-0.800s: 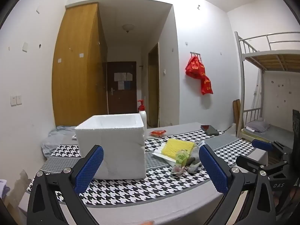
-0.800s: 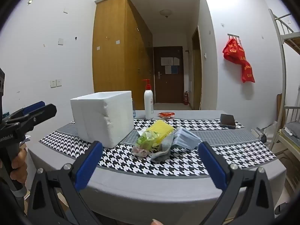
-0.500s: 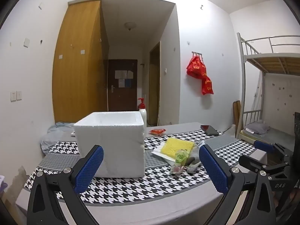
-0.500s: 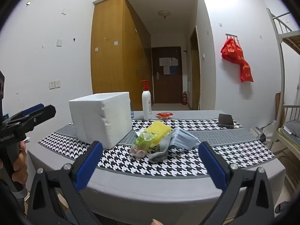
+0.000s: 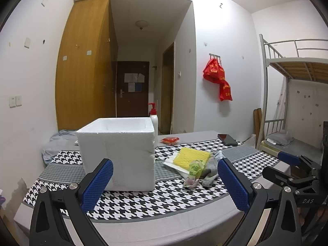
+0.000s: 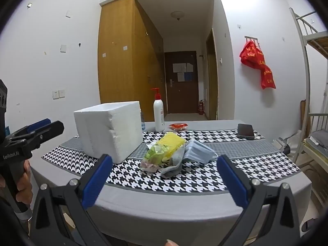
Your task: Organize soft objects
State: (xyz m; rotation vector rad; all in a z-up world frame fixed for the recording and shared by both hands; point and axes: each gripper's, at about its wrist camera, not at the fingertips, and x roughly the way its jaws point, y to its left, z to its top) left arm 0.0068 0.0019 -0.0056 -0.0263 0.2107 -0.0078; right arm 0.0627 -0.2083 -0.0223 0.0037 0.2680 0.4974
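Note:
A white foam box [image 5: 119, 153] [image 6: 110, 130] stands open-topped on the houndstooth cloth. To its right lies a pile of soft things: a yellow foam net [image 5: 191, 155] [image 6: 171, 142], a green-printed plastic bag [image 5: 193, 171] [image 6: 154, 155], a grey sock [image 5: 210, 170] [image 6: 173, 166] and blue face masks [image 6: 197, 152]. My left gripper [image 5: 164, 184] hangs open before the table's front edge, nothing between its blue pads. My right gripper [image 6: 163, 181] is likewise open and empty, short of the pile. Each gripper shows at the other view's edge.
At the back of the grey table [image 6: 184, 203] stand a pump bottle [image 6: 158, 112], a red packet [image 6: 178, 125] and a black phone [image 6: 245, 131]. A bunk bed [image 5: 295, 106] stands to the right. A hand [image 6: 24, 186] holds the left gripper's grip.
Both views have crept slightly forward and up toward the table; the objects have not moved and both grippers stay open.

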